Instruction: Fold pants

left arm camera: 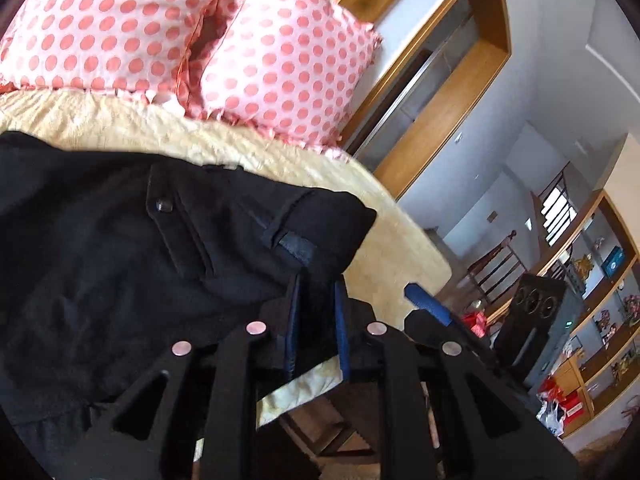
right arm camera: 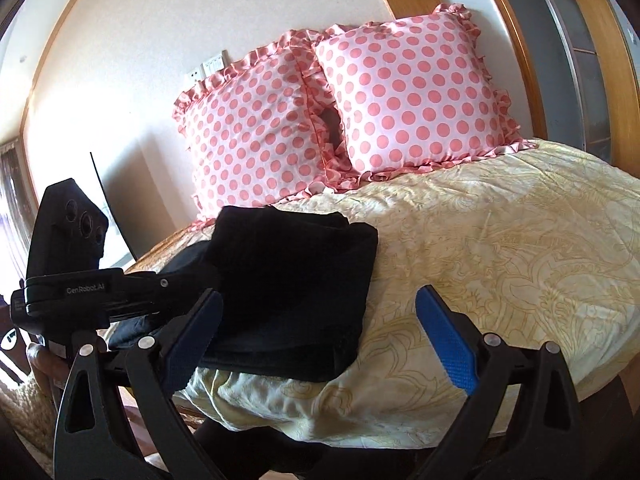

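Pants (left arm camera: 132,248) seen from the left wrist: black, thick fabric, waist end up front with a dark button, a belt loop and a pocket seam showing; spread over the pale yellow bedspread (left arm camera: 248,148) near the bed's edge, below two pink polka-dot pillows (left arm camera: 280,64). Left gripper (left arm camera: 318,320) pinching a fold of the black cloth at the near edge, blue pads close together with fabric between. Shelves (left arm camera: 600,312) and a wooden door frame off to the right.

From the right wrist: pants (right arm camera: 296,280) folded into a compact, layered black rectangle, lying near the front left corner of the bedspread (right arm camera: 500,248), one edge overhanging slightly. Right gripper (right arm camera: 324,336) spread wide, blue pads well apart, gripping nothing; left finger just beside the bundle. Other handheld unit (right arm camera: 76,296) at far left, against the cloth.
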